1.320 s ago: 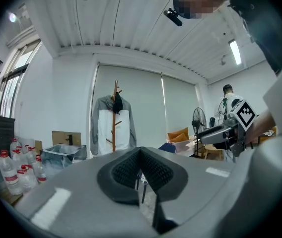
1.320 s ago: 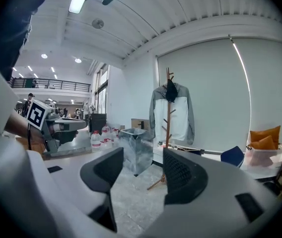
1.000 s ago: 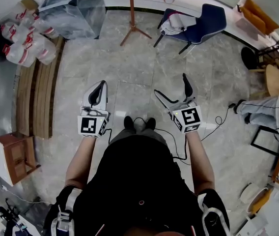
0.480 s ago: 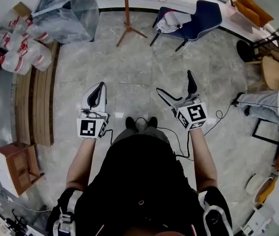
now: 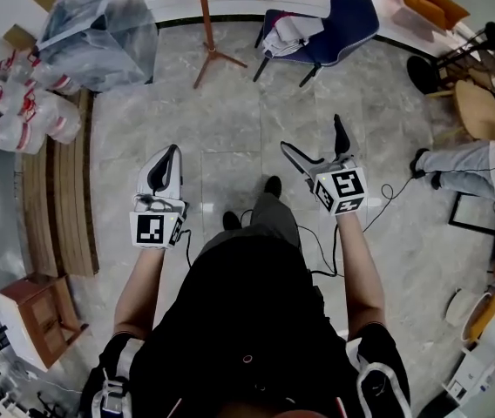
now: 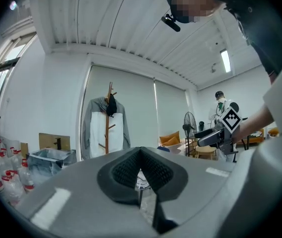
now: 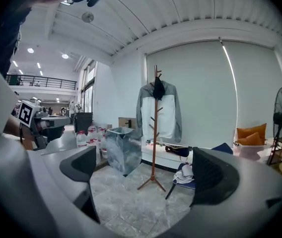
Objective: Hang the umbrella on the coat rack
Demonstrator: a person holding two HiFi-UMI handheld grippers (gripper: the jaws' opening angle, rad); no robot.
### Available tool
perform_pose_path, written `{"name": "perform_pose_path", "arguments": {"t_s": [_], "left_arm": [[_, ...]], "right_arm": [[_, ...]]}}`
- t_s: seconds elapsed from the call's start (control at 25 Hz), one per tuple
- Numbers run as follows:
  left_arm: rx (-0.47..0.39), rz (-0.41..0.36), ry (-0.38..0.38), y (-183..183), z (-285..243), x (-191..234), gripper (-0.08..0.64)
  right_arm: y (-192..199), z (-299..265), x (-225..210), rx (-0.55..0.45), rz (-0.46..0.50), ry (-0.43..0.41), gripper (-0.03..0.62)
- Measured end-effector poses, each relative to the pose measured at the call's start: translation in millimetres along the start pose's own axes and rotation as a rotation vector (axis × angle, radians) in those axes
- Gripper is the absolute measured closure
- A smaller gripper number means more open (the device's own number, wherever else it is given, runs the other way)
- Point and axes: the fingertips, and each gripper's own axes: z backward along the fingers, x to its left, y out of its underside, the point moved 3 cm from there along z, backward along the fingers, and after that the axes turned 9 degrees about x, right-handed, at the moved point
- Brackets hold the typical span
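Bottle [image 5: 23, 116] labels red, text unreadable. Left gripper [image 5: 172, 150] closed, nothing in it. Right gripper [image 5: 311, 135] jaws just been opening, now wide and empty. Both forearms out front, roughly level. Coat rack [image 5: 206, 23] ahead by the wall, jacket [image 7: 171, 114] on it. Can't pick out the umbrella.

One coat rack [image 7: 154, 155] is standing by the wall, with one jacket [image 7: 169, 115] hanging on it. One blue chair [image 5: 354, 20] is sitting beside it and one fan [image 7: 281, 108] is standing farther off. The water bottles [image 5: 12, 111] are bunching too tightly to count.
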Motion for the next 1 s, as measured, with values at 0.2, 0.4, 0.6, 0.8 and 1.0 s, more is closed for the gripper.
{"name": "perform_pose_path", "arguments": {"t_s": [0.2,0.4,0.6,0.8,1.0], "left_arm": [[0.001,-0.009,-0.01,-4,-37,3,0.56],[-0.003,-0.003,-0.062,-11,-103,10,0.56],[0.017,0.03,-0.143,-32,-192,21,0.56],[0.046,0.057,-0.224,-41,-267,30,0.56],[0.046,0.061,-0.221,-43,-318,41,0.56]], "right_arm": [[7,-28,-46,0.017,0.0,0.027,0.011],[25,-80,-118,0.043,-0.029,0.025,0.031],[46,-150,-207,0.092,-0.09,-0.016,0.046],[87,-209,-283,0.162,-0.164,-0.063,0.072],[146,-262,-330,0.27,-0.199,-0.036,0.1]]}}
